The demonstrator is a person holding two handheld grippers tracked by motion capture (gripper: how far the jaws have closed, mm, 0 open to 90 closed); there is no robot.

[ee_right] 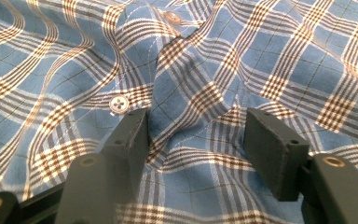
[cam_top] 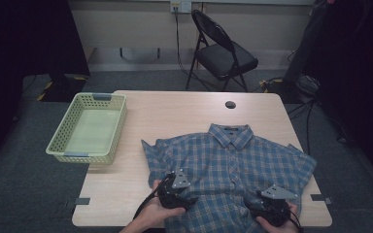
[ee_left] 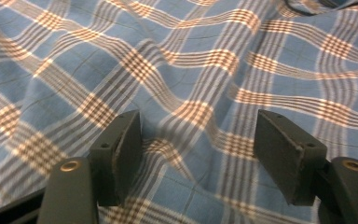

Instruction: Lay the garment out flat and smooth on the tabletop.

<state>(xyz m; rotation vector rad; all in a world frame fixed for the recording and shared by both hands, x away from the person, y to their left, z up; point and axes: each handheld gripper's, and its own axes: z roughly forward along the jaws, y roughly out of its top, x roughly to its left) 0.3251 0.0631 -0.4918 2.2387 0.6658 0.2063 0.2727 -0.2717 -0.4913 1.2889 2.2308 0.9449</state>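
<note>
Wooden counter (cam_top: 175, 116) carries a plaid shirt (cam_top: 228, 160) laid flat, front up, near its front edge. Left gripper (ee_left: 198, 154) and right gripper (ee_right: 196, 140) hover over the lower hem area, fingers released. Step: approach before pinching fabric. Next move requires lowering onto the cloth and clenching.

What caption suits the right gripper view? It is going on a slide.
Open right claw poised over the buttoned front of a blue plaid shirt, a white button beside one jaw.

A pale green basket (cam_top: 88, 127) sits at the wooden table's (cam_top: 175, 116) left edge; a black folding chair (cam_top: 222, 51) stands beyond
</note>
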